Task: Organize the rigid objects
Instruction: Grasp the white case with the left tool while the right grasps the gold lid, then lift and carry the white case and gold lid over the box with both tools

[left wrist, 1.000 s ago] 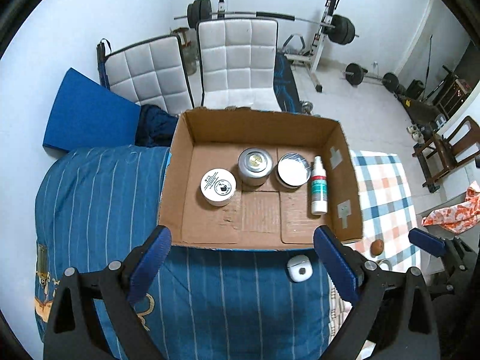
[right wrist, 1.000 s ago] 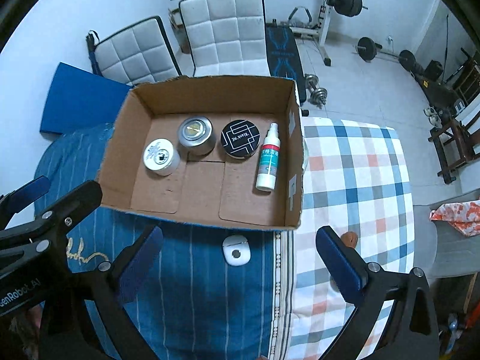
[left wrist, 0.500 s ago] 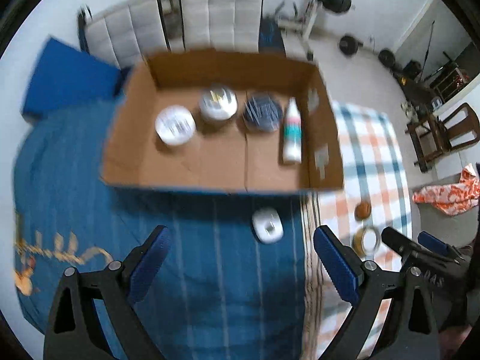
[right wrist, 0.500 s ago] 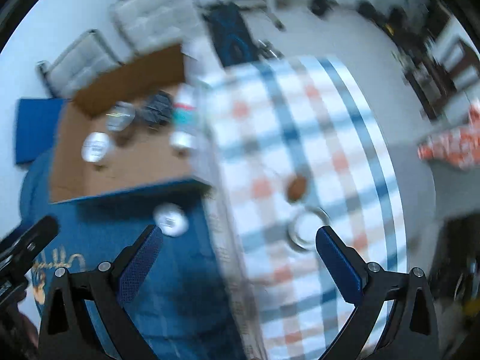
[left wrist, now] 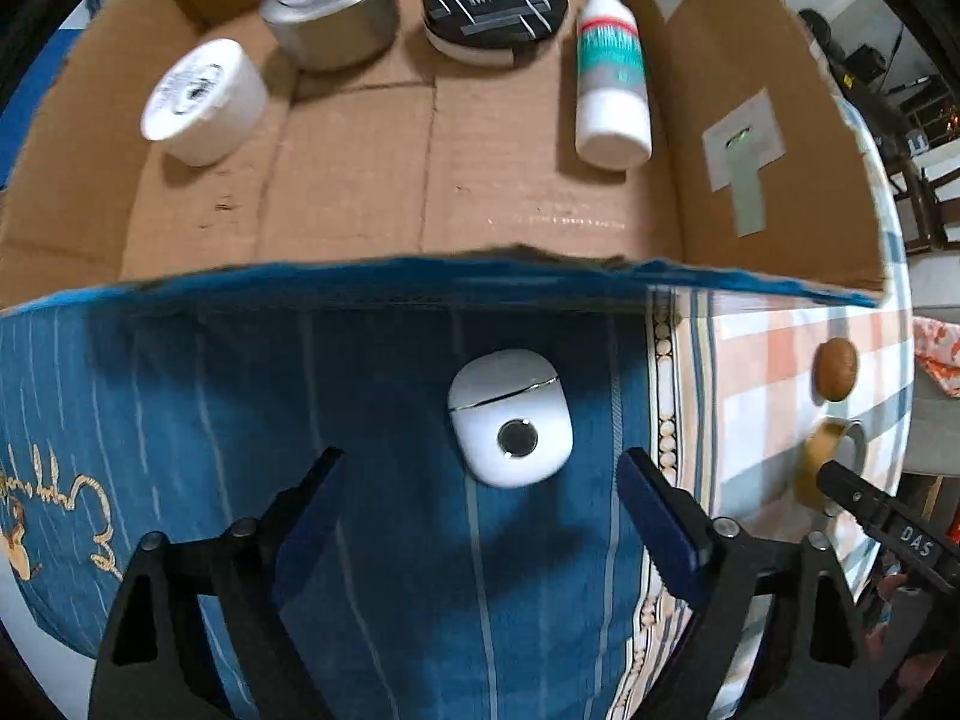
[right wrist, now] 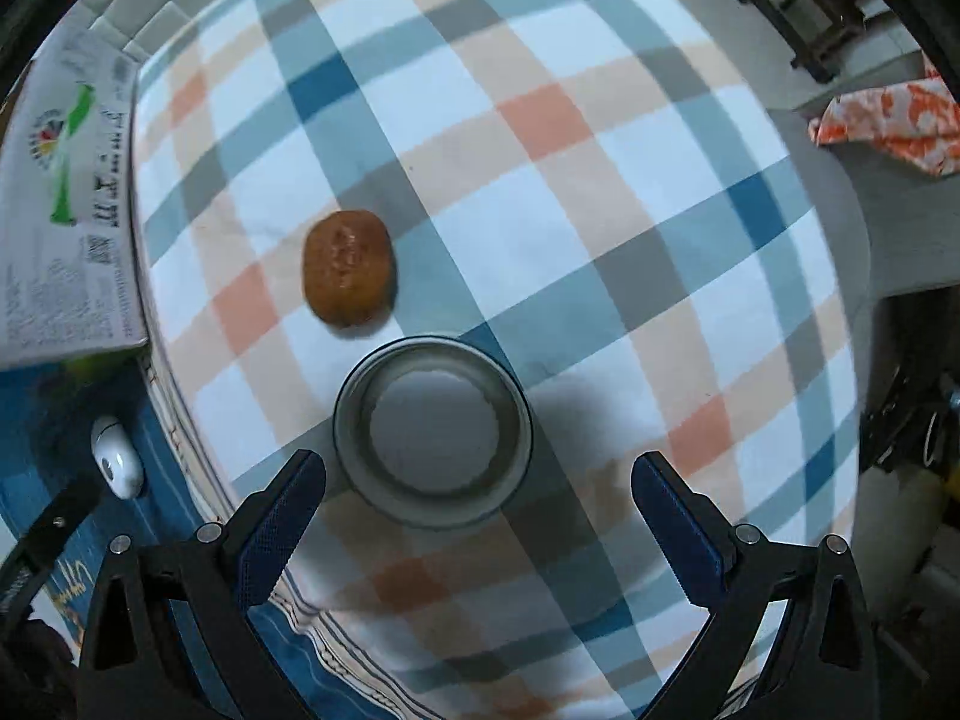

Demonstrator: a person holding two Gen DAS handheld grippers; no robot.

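A white earbud case (left wrist: 510,417) lies on the blue striped cloth, just ahead of my open left gripper (left wrist: 480,498). Behind it an open cardboard box (left wrist: 774,120) holds a white jar (left wrist: 204,102), a metal tin (left wrist: 333,12), a black-lidded tin (left wrist: 495,9) and a white spray bottle (left wrist: 612,78) lying down. My open right gripper (right wrist: 480,501) hovers over a round tape roll (right wrist: 433,429) on the checked cloth, with a brown oval object (right wrist: 349,267) just beyond it. The case also shows in the right wrist view (right wrist: 117,456).
The box's printed outer wall (right wrist: 66,204) stands at the left of the right wrist view. The tape roll (left wrist: 831,456) and brown object (left wrist: 835,367) lie right of the box. An orange patterned cloth (right wrist: 888,120) lies off the table's far right edge.
Both grippers have dropped close to the table. The left one has closed in on the earbud case, the right one has swung right over the tape roll.
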